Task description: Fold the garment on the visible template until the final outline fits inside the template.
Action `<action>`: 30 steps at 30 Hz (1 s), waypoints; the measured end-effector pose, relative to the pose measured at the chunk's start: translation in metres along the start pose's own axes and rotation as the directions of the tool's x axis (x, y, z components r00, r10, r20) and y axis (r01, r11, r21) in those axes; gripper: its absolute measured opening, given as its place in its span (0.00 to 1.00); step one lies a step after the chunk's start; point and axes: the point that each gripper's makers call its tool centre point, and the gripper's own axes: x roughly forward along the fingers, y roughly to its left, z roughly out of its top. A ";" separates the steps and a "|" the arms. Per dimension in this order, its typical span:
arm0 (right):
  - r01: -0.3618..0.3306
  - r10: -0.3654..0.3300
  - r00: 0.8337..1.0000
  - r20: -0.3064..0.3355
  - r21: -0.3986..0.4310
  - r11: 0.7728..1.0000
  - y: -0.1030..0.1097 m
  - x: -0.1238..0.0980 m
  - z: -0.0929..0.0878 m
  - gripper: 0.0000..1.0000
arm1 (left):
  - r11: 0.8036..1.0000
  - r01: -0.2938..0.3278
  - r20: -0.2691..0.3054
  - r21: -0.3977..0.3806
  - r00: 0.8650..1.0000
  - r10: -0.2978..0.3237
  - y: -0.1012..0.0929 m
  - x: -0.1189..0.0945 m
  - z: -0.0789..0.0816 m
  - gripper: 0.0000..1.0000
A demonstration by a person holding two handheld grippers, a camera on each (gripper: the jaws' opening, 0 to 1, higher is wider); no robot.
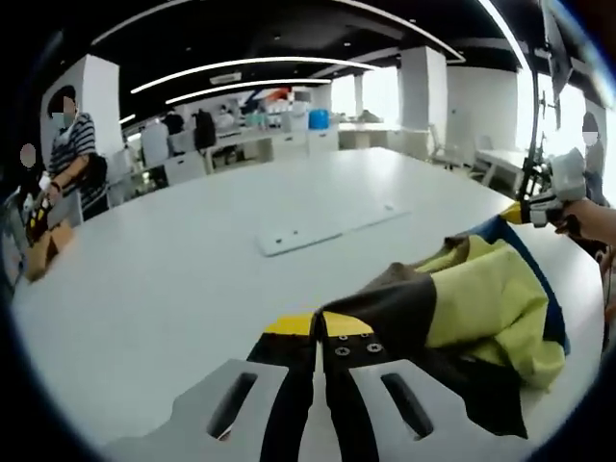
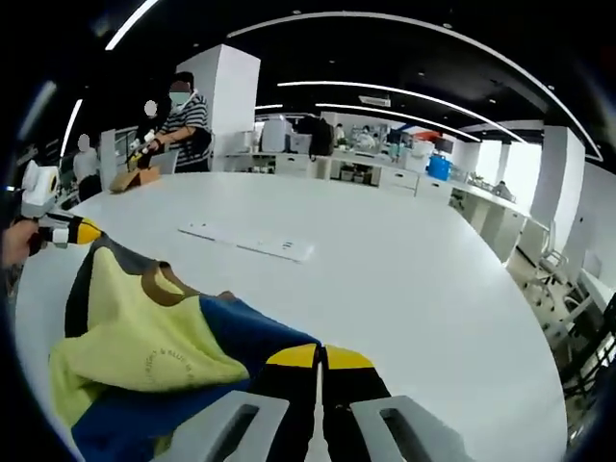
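Broadly, room: an open office with white pillars, ceiling light strips and desks along the far side.
Table (image 1: 192, 279): a wide white top that carries everything here; most of it is bare.
Garment (image 1: 481, 298): yellow, navy and brown cloth, bunched and held between the two grippers, with its lower part resting on the table; in the right gripper view it shows a yellow panel with small printed lettering and a brown collar edge.
Template (image 1: 327, 226): a flat pale rectangular sheet lying on the table beyond the garment, apart from it.
Person (image 2: 183, 120): in a striped top, standing at the far edge of the table beside a brown box (image 2: 133, 178).
Left gripper (image 1: 318, 337): yellow-tipped fingers pressed together, pinching the dark edge of the garment.
Right gripper (image 2: 320, 361): yellow-tipped fingers pressed together at the navy edge of the garment; whether cloth sits between them I cannot tell for certain, though the fabric runs right up to the tips.
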 end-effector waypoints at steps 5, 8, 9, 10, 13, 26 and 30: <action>0.002 -0.001 1.000 -0.022 0.019 1.000 -0.001 0.012 -0.006 0.00 | 1.000 -0.004 -0.023 -0.009 1.000 0.004 0.003 0.009 -0.009 0.00; 0.004 -0.003 0.999 -0.040 0.027 1.000 -0.003 0.018 -0.011 0.00 | 1.000 -0.011 -0.035 0.002 0.999 0.011 0.004 0.014 -0.013 0.00; 0.005 -0.004 0.999 -0.043 0.028 1.000 -0.003 0.019 -0.012 0.00 | 1.000 -0.013 -0.038 0.001 0.999 0.013 0.005 0.015 -0.014 0.00; 0.004 -0.002 0.999 -0.046 0.028 1.000 -0.003 0.021 -0.013 0.00 | 1.000 -0.016 -0.042 0.001 0.999 0.016 0.005 0.016 -0.015 0.00; 0.001 0.001 0.998 -0.056 0.027 1.000 -0.002 0.023 -0.015 0.00 | 1.000 -0.024 -0.057 0.002 0.998 0.024 0.006 0.019 -0.020 0.00; -0.043 0.046 0.998 -0.040 0.067 0.997 0.003 0.017 -0.009 0.00 | 0.999 -0.047 -0.040 0.020 0.998 0.047 0.011 0.013 -0.014 0.02; -0.082 0.084 0.996 -0.023 0.083 0.993 0.010 0.010 -0.002 0.18 | 0.999 -0.038 -0.024 0.021 0.999 0.038 0.011 0.005 -0.009 0.12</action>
